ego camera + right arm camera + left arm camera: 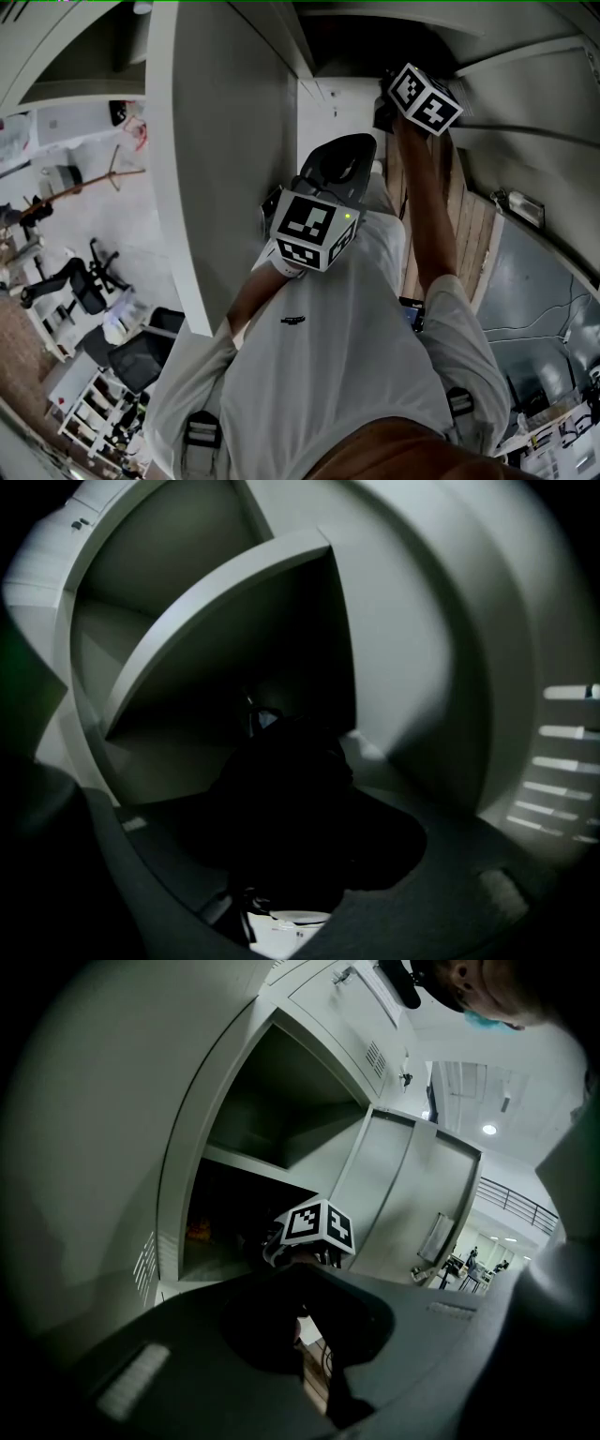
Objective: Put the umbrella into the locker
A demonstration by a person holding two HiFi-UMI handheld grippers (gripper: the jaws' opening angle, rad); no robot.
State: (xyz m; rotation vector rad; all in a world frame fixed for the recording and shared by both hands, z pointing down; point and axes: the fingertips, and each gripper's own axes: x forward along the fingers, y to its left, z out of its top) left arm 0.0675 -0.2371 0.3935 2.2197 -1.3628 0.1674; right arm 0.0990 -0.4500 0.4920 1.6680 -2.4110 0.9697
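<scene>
The black folded umbrella (291,808) fills the space between the jaws of my right gripper (292,841), which is shut on it. In the head view the right gripper (389,98) reaches into the dark opening of the grey locker (328,47), past its open door (220,141). The left gripper view shows the right gripper's marker cube (319,1224) in front of the lower, dark compartment (234,1208). My left gripper (339,161) hangs back near the person's chest. Its jaws meet at the tips with nothing between them (305,1283).
An upper compartment (281,1110) stands open and bare. Something small and orange (197,1232) lies deep in the lower one. A second door (412,1194) hangs open to the right. Wooden planks (469,225) lie below, with office chairs (84,281) at the far left.
</scene>
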